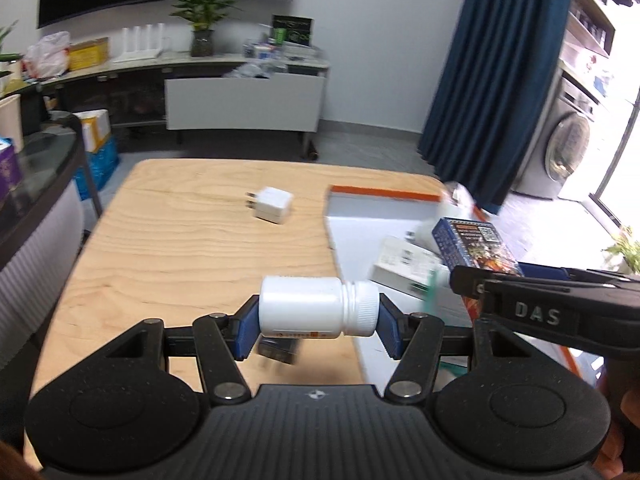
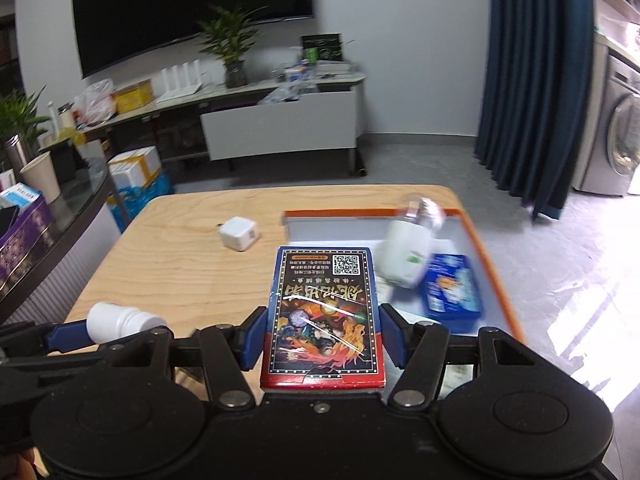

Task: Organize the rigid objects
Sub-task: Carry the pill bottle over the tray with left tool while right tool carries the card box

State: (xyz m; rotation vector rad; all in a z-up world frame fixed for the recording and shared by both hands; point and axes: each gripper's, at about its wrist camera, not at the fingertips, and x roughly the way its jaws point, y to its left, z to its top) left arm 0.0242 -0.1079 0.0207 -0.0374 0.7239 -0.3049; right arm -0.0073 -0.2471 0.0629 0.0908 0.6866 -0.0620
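My left gripper [image 1: 318, 316] is shut on a white pill bottle [image 1: 316, 306], held sideways above the wooden table [image 1: 180, 248]; the bottle also shows in the right wrist view [image 2: 120, 320]. My right gripper [image 2: 322, 336] is shut on a dark card box with a QR code [image 2: 324, 312], held above the near left edge of the orange-rimmed tray [image 2: 476, 236]. The box also shows in the left wrist view [image 1: 476, 246]. The tray holds a white bottle [image 2: 404, 256] and a blue box [image 2: 452, 288]. A white charger plug [image 1: 272, 204] lies on the table [image 2: 240, 234].
A white flat box [image 1: 404, 264] lies in the tray [image 1: 384, 194]. A dark object [image 1: 278, 350] lies on the table under the pill bottle. A glass side table [image 2: 60, 216] with cups and boxes stands at the left. A TV bench and blue curtain are behind.
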